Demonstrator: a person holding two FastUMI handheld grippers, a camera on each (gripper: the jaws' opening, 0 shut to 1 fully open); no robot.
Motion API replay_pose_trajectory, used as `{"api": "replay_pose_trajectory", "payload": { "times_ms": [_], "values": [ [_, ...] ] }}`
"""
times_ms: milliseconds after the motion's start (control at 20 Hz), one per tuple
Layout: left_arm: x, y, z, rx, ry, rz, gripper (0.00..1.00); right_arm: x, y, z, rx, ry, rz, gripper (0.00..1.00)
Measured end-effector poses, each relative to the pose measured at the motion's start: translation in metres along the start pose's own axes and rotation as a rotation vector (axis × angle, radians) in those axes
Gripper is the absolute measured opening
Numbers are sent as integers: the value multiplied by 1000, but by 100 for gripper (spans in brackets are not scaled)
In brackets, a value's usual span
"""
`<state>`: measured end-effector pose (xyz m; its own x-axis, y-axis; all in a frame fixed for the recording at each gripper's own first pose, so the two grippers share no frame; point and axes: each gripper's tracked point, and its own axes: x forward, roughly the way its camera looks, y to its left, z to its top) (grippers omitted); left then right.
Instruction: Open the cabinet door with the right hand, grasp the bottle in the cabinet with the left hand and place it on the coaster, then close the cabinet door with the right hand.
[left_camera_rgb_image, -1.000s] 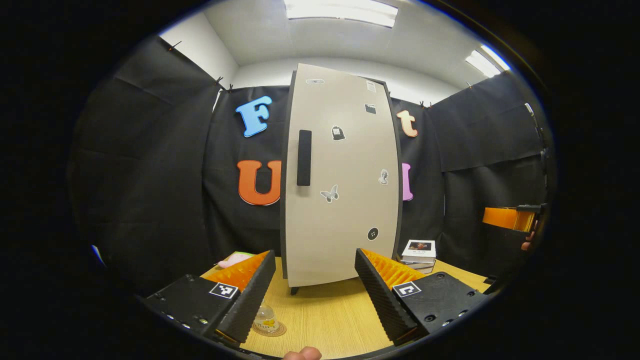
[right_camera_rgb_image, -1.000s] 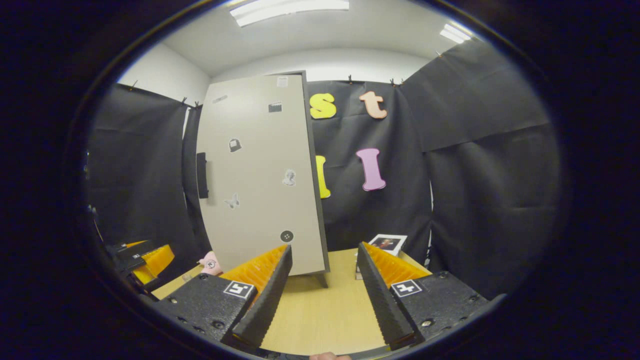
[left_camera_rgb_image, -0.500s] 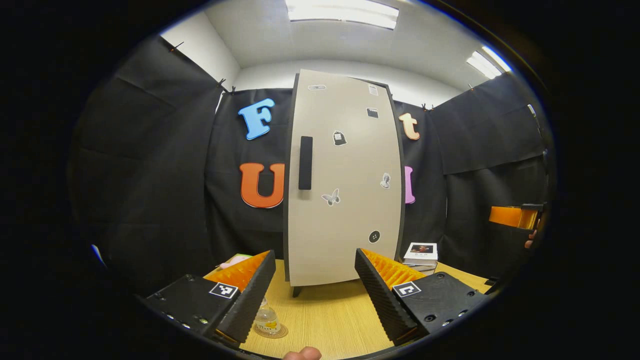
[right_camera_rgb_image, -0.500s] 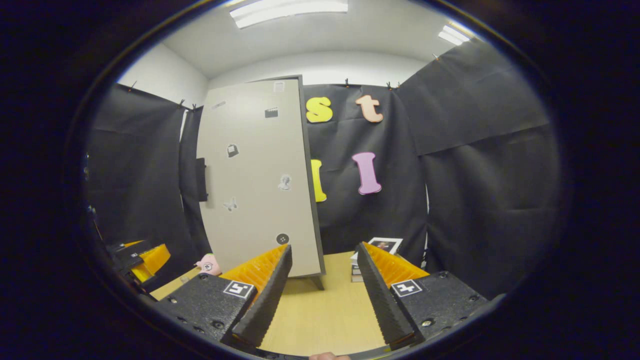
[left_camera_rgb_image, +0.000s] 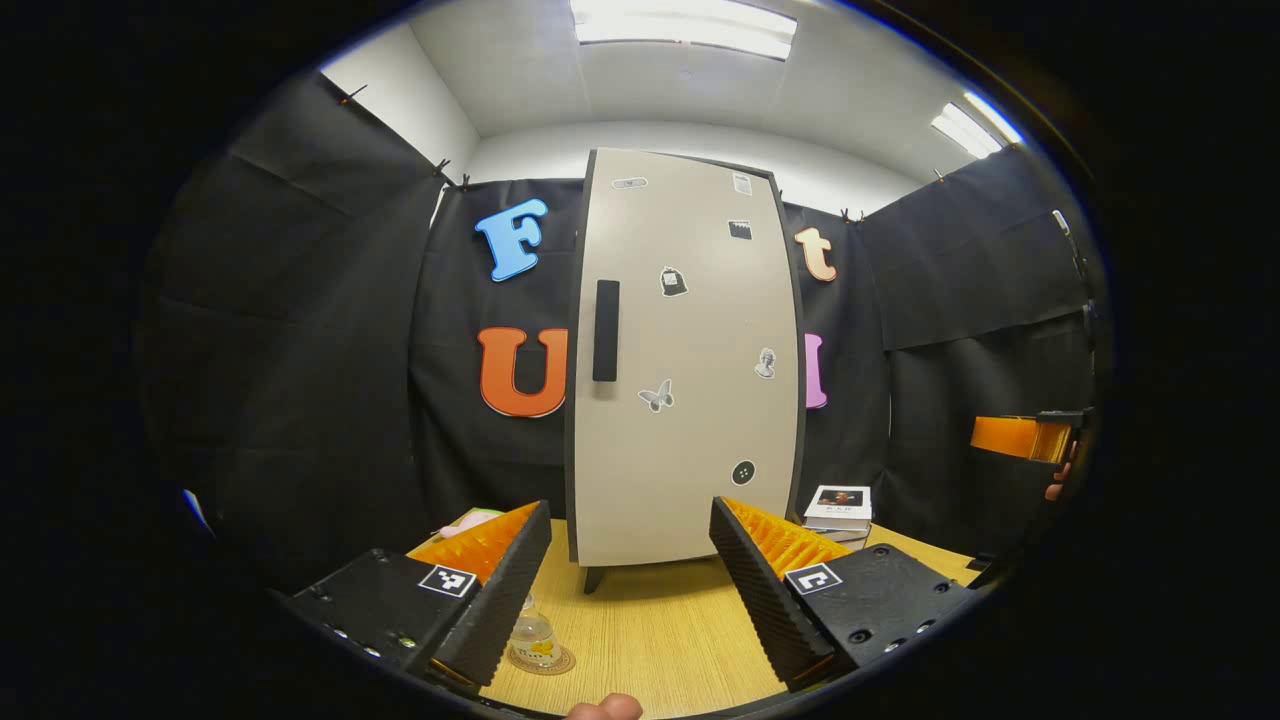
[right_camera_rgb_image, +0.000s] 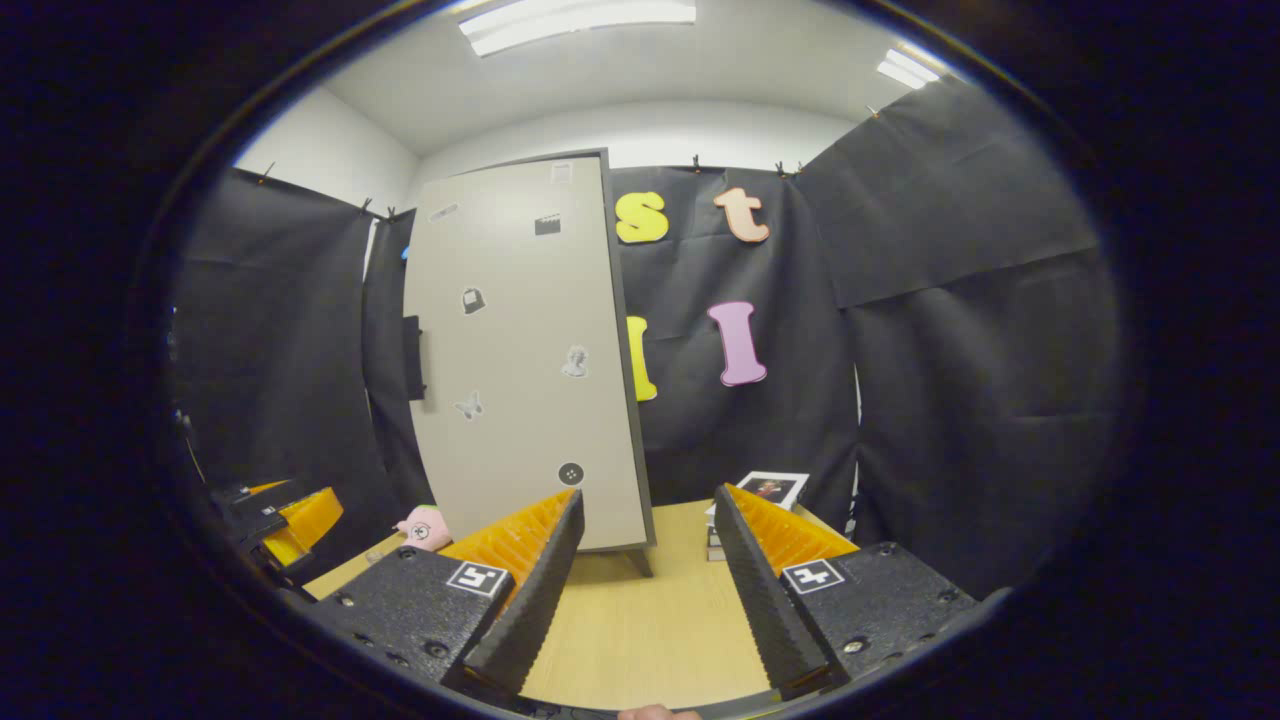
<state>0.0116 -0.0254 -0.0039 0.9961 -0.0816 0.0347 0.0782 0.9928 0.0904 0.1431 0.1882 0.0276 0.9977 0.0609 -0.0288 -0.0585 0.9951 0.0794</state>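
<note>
Wooden table (left_camera_rgb_image: 650, 640), books (left_camera_rgb_image: 840, 510) beside cabinet (left_camera_rgb_image: 690, 400), pink toy (right_camera_rgb_image: 422, 526)

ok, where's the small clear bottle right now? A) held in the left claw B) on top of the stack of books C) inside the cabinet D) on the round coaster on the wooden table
D: in the left gripper view the small clear bottle stands on the round brown coaster on the light wooden table, beside the open left claw, with the beige cabinet door shut behind.

Wooden table (left_camera_rgb_image: 650, 640) with cabinet (left_camera_rgb_image: 685, 360), books (left_camera_rgb_image: 838, 508), coaster (left_camera_rgb_image: 540, 661)
</note>
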Motion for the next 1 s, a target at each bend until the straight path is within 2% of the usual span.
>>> {"api": "replay_pose_trajectory", "payload": {
  "times_ms": [600,650,750,800,1000],
  "values": [
    [0,-7,9,2,-20,-21,96,2,4,3,-13,-18,0,85],
    [1,-8,7,2,-13,-22,100,1,3,3,-11,-19,-1,85],
    [2,-6,6,2,0,-23,100,1,4,4,-7,-26,-3,85],
    [1,-5,6,-1,2,-21,96,0,4,5,-9,-27,-4,85],
    [2,-3,11,-9,-6,-19,96,-2,1,7,-11,-33,-11,85]
  ]
}}
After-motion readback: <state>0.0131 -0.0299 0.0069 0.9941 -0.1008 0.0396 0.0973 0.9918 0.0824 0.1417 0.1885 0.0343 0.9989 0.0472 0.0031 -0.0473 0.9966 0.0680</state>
